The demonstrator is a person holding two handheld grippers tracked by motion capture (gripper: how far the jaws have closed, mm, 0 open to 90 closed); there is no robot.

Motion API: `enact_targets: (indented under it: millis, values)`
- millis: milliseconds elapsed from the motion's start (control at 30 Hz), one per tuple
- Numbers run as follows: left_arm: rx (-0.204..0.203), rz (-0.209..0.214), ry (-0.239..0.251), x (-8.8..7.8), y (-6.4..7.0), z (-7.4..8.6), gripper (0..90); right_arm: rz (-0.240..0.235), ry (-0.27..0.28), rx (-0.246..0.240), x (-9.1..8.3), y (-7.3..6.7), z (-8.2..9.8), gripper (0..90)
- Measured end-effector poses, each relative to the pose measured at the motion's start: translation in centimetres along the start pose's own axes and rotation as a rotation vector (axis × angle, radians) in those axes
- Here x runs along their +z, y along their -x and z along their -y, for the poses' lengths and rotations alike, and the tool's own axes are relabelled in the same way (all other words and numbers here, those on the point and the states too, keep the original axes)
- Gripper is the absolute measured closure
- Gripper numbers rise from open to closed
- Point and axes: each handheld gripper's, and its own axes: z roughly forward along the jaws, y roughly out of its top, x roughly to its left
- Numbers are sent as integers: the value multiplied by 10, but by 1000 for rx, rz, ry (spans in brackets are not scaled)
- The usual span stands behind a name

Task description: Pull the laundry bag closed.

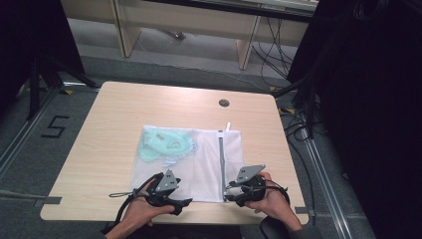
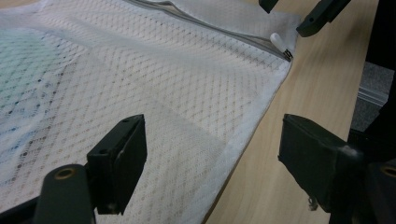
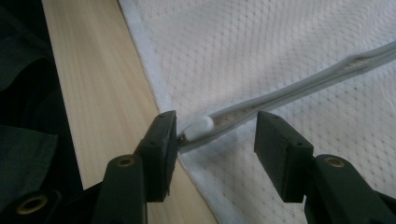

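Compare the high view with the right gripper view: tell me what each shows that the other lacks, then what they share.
High view alone: the green garment inside the white mesh laundry bag, the left tongs at the bag's near edge, and the table's round grommet hole.

Right gripper view alone: the white zipper pull lying between the right tongs, whose open jaws do not yet pinch it.

Both: the bag, its grey zipper, and the light wooden table.

My left gripper (image 1: pixel 175 203): jaws parted wide, held low in my left hand (image 1: pixel 142 209). My right gripper (image 1: pixel 230 190): jaws half parted (nothing pinched), right hand (image 1: pixel 271 199) behind it.
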Motion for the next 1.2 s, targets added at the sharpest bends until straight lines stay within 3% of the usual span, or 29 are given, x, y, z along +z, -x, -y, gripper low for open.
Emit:
enact_targets:
  millis: [67,133,167,333,367,400,500,567,600,700,733,800,933,1000,1033,1200]
  values:
    - [12,19,-15,0,0,-1,228,-7,-4,-21,2,-1,-1,506]
    - [-2,10,14,4,2,0,228,-22,-20,-29,4,-3,-2,518]
    - [23,12,-8,3,1,-1,227,-30,-29,-55,4,-2,-3,527]
    - [15,25,-7,5,1,-2,225,-45,-53,-75,8,-4,-6,543]
    - [22,16,-2,6,1,-1,224,-42,-47,-78,9,-5,-6,547]
    - [55,17,-9,5,-1,-2,223,-46,-55,-89,9,-4,-7,551]
    - [48,20,-6,6,-1,-3,223,-58,-66,-92,13,-4,-9,551]
    - [11,16,5,8,2,-1,222,-52,-76,-113,15,-4,-10,554]
    - [26,24,-24,6,0,-2,220,-61,-76,-112,15,-5,-11,558]
    - [7,19,8,8,2,-1,220,-52,-84,-148,17,-7,-12,564]
    - [24,29,-23,6,1,-1,219,-54,-91,-158,17,-7,-12,567]
    - [54,13,-23,7,1,0,218,-61,-107,-177,18,-8,-13,588]
    - [20,25,-6,8,3,0,217,-63,-122,-199,19,-9,-13,640]
    - [37,28,-24,6,3,0,214,-61,-135,-204,18,-9,-13,666]
    - [23,18,-10,7,4,1,215,-72,-144,-205,18,-9,-13,683]
    - [65,17,-14,5,1,0,213,-76,-149,-218,17,-9,-13,737]
